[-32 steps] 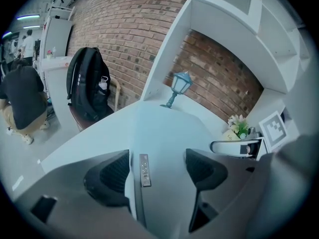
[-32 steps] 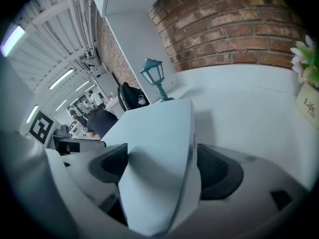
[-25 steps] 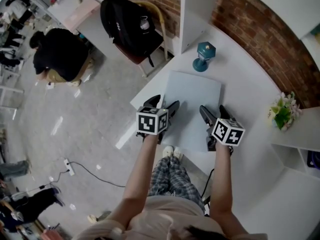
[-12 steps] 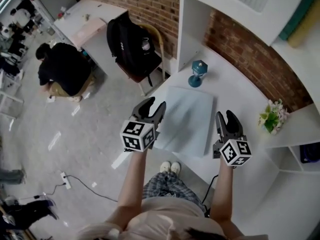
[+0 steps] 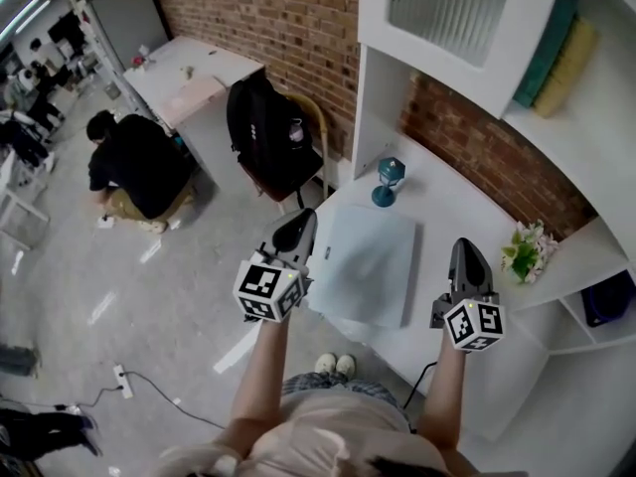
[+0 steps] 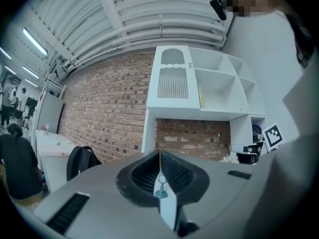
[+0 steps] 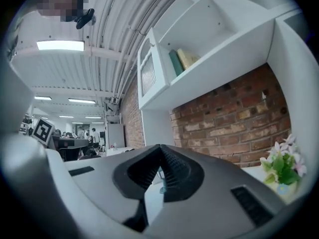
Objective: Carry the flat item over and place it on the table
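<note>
Open floor [image 5: 149, 296] fills the lower left. The white worktop [image 5: 447, 207] runs from centre to right, with its left edge free. We hold both arms out level. The left tongs [image 5: 301, 225] and right tongs [image 5: 465, 251] have just been closing and are now clenched on nothing. The flat item [image 5: 363, 261], pale grey-blue, lies on the worktop between them, at its near left corner.

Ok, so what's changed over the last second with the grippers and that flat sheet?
Both the left gripper and the right gripper rose away from the near edge of the flat sheet, and their jaws have just been closing, now shut on nothing. The sheet stays flat on the white table; the teal lamp and flowers have not moved.
</note>
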`<control>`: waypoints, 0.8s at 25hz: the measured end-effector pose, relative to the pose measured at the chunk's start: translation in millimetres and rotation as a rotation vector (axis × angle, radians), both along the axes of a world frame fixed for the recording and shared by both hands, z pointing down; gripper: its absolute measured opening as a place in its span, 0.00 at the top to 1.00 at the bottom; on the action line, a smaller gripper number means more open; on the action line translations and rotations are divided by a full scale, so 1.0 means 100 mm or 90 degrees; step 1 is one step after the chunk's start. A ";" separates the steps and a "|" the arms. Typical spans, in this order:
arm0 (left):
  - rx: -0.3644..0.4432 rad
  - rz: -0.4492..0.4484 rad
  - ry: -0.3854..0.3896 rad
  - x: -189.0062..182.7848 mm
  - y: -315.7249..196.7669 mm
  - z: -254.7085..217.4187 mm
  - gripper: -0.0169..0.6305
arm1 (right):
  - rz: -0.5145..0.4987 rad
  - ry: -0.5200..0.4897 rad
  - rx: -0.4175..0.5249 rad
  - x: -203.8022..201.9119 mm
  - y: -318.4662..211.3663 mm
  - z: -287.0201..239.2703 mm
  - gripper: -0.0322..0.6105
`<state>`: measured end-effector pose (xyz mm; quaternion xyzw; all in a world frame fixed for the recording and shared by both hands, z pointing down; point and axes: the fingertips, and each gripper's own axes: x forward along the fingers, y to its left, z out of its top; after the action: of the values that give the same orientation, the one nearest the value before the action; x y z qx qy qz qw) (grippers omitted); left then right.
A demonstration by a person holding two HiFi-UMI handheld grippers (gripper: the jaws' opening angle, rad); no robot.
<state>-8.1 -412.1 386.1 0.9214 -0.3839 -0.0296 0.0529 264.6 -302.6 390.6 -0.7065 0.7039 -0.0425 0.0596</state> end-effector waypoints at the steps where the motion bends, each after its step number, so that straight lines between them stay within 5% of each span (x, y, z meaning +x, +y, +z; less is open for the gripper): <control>1: 0.007 -0.001 0.002 -0.02 0.01 -0.04 0.92 | 0.001 0.002 0.006 0.01 0.02 -0.04 0.92; 20: 0.033 0.009 0.024 -0.10 0.14 -0.24 0.93 | 0.044 0.041 0.038 0.10 0.25 -0.18 0.93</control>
<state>-18.1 -397.7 361.6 0.9243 -0.3757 -0.0566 0.0363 274.6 -278.0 372.4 -0.7293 0.6816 0.0032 0.0593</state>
